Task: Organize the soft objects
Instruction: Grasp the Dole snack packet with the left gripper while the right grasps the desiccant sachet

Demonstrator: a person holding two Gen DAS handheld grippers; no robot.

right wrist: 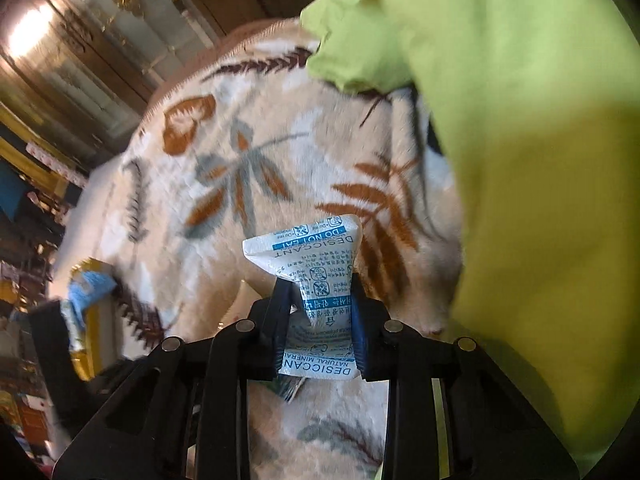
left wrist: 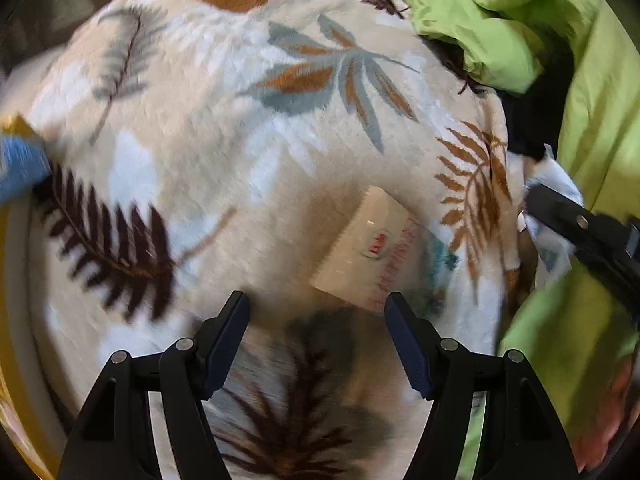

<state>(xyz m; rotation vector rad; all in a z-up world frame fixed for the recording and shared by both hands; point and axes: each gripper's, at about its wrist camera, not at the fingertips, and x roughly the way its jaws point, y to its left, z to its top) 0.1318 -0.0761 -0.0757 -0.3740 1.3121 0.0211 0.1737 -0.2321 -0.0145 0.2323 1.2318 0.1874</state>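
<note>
Right gripper (right wrist: 318,304) is clamped on a desiccant packet (right wrist: 308,256), lifted just above the leaf-print blanket (right wrist: 256,152). Left gripper (left wrist: 318,312) hangs wide open, empty, over a flat sachet (left wrist: 368,248) lying on that blanket. My worry: the thin packet is pinched low, so it could slip or tear. Green cloth (right wrist: 520,120) crowds the right side.
</note>
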